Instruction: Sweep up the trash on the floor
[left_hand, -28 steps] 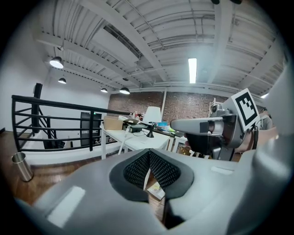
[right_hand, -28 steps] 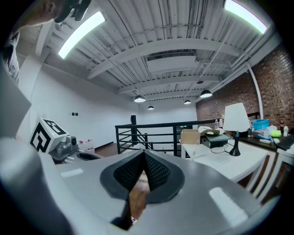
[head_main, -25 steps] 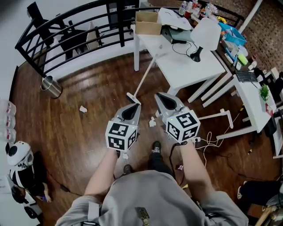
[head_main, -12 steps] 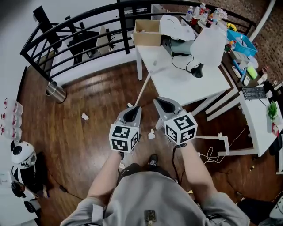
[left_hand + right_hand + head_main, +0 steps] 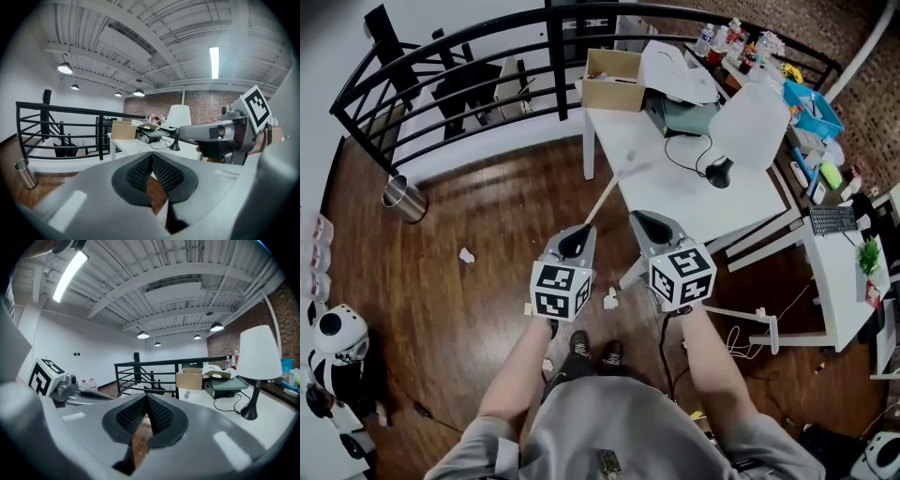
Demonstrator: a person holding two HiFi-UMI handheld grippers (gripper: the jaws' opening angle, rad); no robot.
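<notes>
A long pale broom handle (image 5: 605,200) leans against the white table (image 5: 675,187); its lower end is hidden behind my left gripper (image 5: 575,246). Crumpled paper trash lies on the wooden floor: one piece (image 5: 467,255) at the left, another (image 5: 610,300) between my grippers near the person's feet. Both grippers are held side by side at chest height, pointing towards the table. The left gripper (image 5: 151,157) is shut with nothing in it. The right gripper (image 5: 649,225) (image 5: 146,401) is shut and empty too.
A metal bin (image 5: 403,199) stands by the black railing (image 5: 459,66) at the left. On the table are a cardboard box (image 5: 614,80) and a white lamp (image 5: 748,122). Cables (image 5: 741,337) lie on the floor by a second desk (image 5: 844,272).
The person has walked forward towards the table and the broom; the floor trash has slid down the head view. Both grippers stayed shut and side by side.
</notes>
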